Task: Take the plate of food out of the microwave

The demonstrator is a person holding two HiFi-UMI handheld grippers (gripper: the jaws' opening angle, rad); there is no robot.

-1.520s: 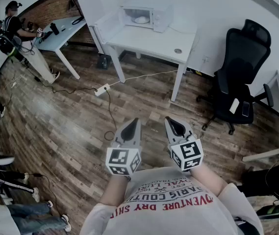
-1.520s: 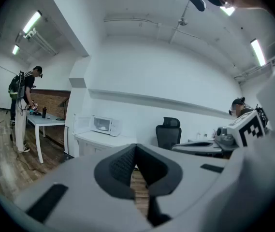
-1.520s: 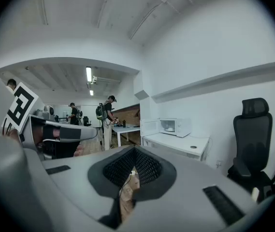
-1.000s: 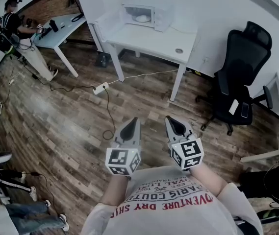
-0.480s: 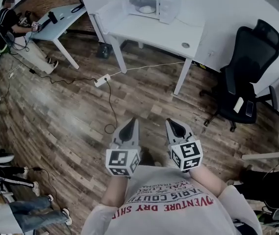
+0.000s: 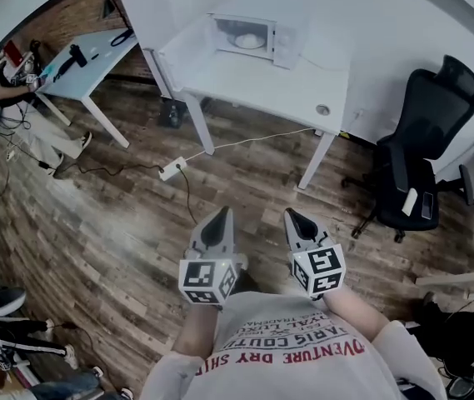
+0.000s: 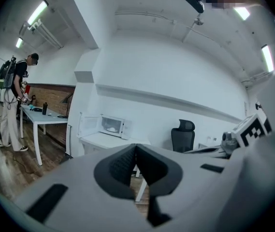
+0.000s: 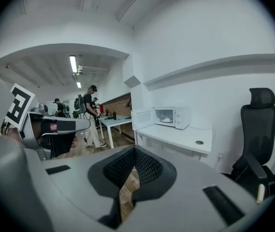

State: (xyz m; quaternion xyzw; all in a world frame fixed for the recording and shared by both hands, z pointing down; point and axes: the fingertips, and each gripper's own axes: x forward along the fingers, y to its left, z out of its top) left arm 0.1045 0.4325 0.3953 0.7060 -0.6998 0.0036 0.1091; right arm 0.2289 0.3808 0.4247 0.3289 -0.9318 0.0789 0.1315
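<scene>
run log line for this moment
left hand-held gripper: shut, empty | right hand-held gripper: shut, empty | microwave: door open | plate: inside microwave

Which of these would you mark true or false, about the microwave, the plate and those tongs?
1. The microwave door stands open, with the plate inside. True.
2. The left tongs hold the plate. False: they are shut on nothing, far across the floor from it.
3. The right tongs are shut and empty. True.
4. The office chair is red. False: it is black.
</scene>
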